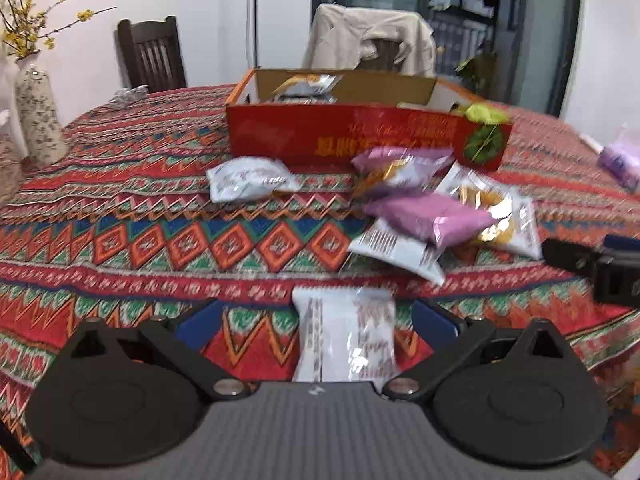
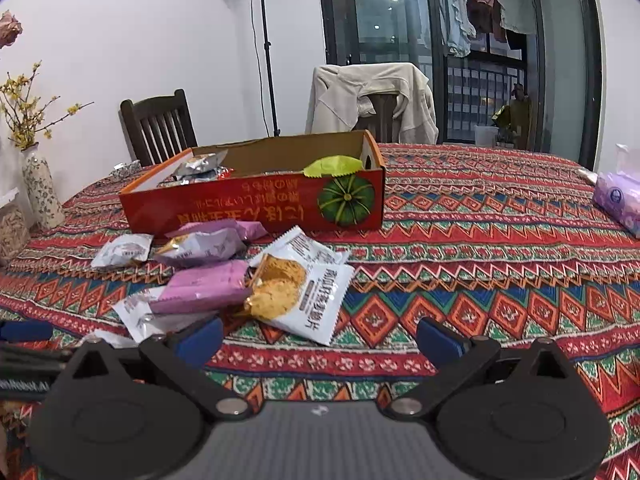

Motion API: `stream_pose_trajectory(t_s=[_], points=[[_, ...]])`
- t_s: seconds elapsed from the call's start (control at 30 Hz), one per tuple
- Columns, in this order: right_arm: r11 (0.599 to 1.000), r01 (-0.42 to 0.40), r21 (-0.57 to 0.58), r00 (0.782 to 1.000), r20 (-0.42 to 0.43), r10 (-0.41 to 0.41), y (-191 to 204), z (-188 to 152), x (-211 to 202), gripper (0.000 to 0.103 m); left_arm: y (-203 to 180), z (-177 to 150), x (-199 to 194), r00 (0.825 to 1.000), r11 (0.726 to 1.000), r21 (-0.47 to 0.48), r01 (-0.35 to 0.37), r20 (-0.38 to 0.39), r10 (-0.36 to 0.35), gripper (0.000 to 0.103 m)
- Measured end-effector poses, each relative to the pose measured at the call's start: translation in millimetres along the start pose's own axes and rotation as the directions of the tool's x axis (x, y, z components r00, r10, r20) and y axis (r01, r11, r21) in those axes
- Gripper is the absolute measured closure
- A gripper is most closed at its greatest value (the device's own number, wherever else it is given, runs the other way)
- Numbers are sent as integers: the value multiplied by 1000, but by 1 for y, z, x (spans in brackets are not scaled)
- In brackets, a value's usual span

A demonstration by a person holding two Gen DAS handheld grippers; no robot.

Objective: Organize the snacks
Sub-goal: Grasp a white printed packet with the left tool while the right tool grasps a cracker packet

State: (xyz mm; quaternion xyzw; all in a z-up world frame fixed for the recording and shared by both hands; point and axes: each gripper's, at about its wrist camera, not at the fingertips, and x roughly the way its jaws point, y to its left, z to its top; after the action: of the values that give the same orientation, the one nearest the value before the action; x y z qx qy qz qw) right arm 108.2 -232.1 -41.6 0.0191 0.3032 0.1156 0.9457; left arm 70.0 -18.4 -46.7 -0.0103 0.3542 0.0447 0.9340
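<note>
Straddling white snack packet (image 1: 346,336): left claw (image 1: 316,316), agape.

White and purple snack packets (image 2: 224,276) lie heaped on the worktop before an open red carton (image 2: 256,204) holding a few packets.

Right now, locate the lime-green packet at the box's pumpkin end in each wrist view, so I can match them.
Left wrist view: the lime-green packet sits right of centre, upper half, on the red box's rim above the pumpkin picture.
Right wrist view: it sits near the middle, upper half, at the box's right end.
Shared landmark: the chair draped with a beige jacket behind the box.
</note>
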Motion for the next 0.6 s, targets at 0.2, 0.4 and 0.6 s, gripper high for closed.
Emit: stream_pose_trajectory(t_s=[0.2, 0.4, 0.6], points=[[1000, 1, 19, 1000, -7, -1, -7, -5, -1, 0, -9, -8, -3, 1000, 1000, 17, 8, 6, -8, 39], [1000, 3, 25, 1000, -10, -3, -10, -7, -4, 0, -12, -6, -7, 998, 999, 26, 47, 26, -48, 57], [1000, 13, 17, 1000, -14, -13, -9, -7, -5, 0, -5, -4, -13, 997, 999, 14, 40, 70, -41, 59]])
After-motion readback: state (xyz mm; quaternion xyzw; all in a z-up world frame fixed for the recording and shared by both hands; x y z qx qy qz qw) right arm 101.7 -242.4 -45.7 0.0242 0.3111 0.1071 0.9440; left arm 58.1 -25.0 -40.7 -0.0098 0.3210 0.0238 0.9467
